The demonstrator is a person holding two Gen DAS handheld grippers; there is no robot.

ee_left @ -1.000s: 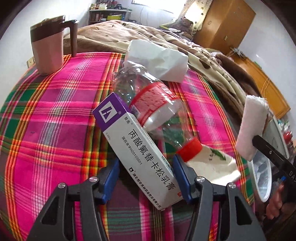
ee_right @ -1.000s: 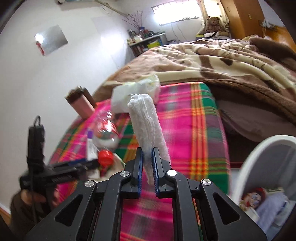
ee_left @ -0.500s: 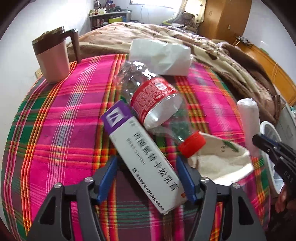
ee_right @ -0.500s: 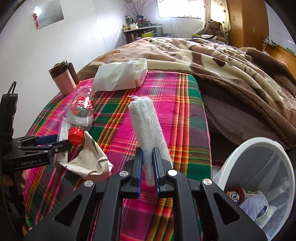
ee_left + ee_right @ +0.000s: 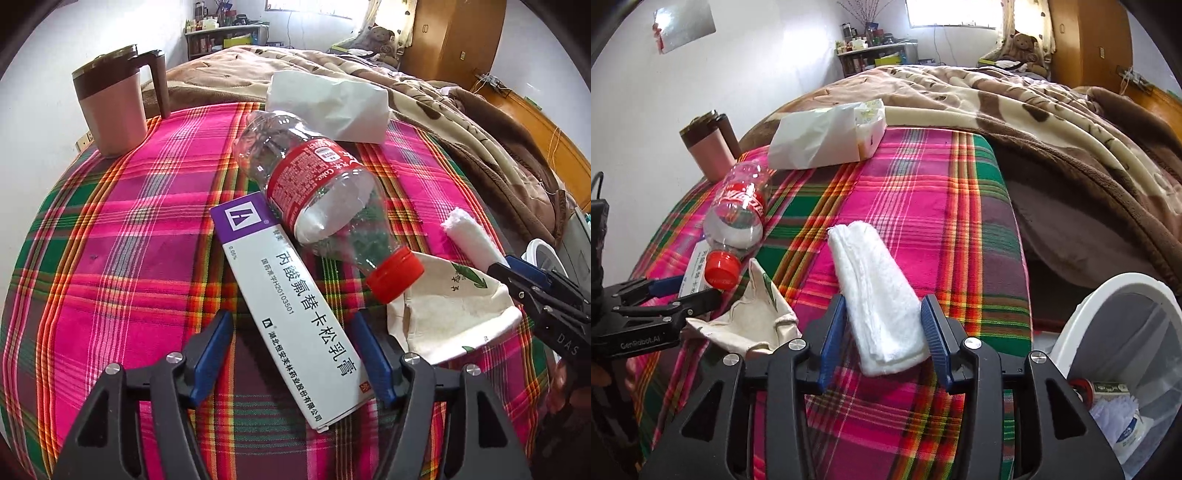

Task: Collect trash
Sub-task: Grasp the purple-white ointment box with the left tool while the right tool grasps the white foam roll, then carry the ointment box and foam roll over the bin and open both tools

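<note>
My left gripper point(image 5: 291, 354) is open, its fingers on either side of a white and purple medicine box point(image 5: 291, 310) lying on the plaid cloth. An empty clear bottle point(image 5: 317, 199) with a red cap lies against the box. My right gripper point(image 5: 884, 339) is open around a folded white towel point(image 5: 875, 295) that lies flat on the cloth. The towel also shows in the left wrist view point(image 5: 469, 236). A crumpled cream wrapper point(image 5: 750, 317) lies between the two grippers. A white trash bin point(image 5: 1126, 350) holding some trash stands at the lower right.
A pink mug with a brown lid point(image 5: 114, 107) stands at the far left of the cloth. A white paper bag point(image 5: 332, 103) lies at the far edge. A bed with a brown blanket point(image 5: 1052, 122) lies behind.
My right gripper has lowered the towel onto the cloth and opened. My left gripper has stayed open around the medicine box, which has settled a little lower on the cloth.
</note>
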